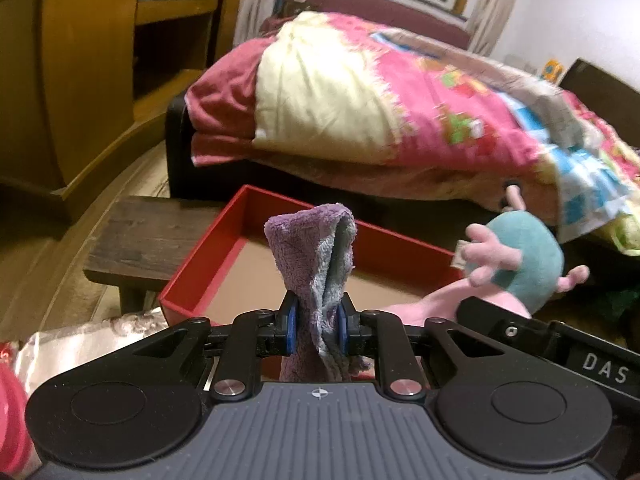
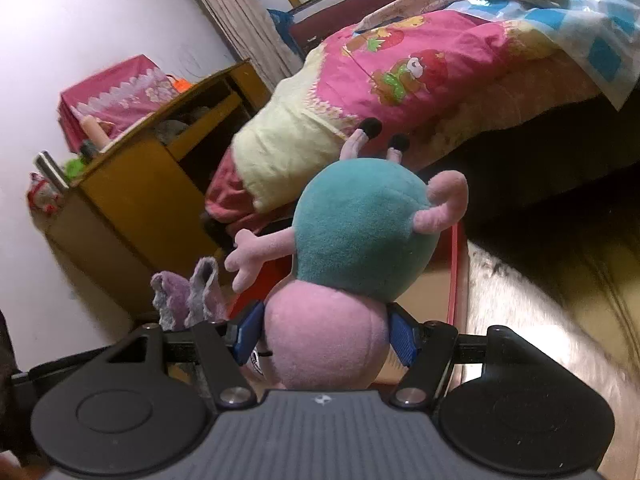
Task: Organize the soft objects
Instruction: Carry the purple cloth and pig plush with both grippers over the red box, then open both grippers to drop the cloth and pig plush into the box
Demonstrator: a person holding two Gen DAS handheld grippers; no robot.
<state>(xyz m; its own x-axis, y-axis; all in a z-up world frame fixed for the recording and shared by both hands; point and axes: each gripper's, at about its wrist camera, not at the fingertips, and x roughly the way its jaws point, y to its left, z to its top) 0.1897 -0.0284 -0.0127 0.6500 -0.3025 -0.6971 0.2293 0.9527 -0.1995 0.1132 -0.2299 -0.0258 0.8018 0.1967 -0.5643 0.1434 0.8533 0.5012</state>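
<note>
My left gripper (image 1: 316, 326) is shut on a purple and grey towel (image 1: 316, 256), which stands up between the blue pads above a red box (image 1: 208, 248) with a brown cardboard floor. My right gripper (image 2: 326, 336) is shut on the pink head of a plush toy (image 2: 360, 236) with a teal body, pink arms and black feet. The toy also shows in the left wrist view (image 1: 524, 260) at the right, over the box's right side. The towel also shows in the right wrist view (image 2: 188, 296) at the left. The box (image 2: 456, 272) lies under the toy.
A bed with a pink and cream quilt (image 1: 380, 92) stands behind the box. A dark wooden stool (image 1: 148, 240) sits left of the box. A wooden shelf cabinet (image 1: 92, 72) stands at the far left. A plastic bag (image 1: 80, 344) lies at the lower left.
</note>
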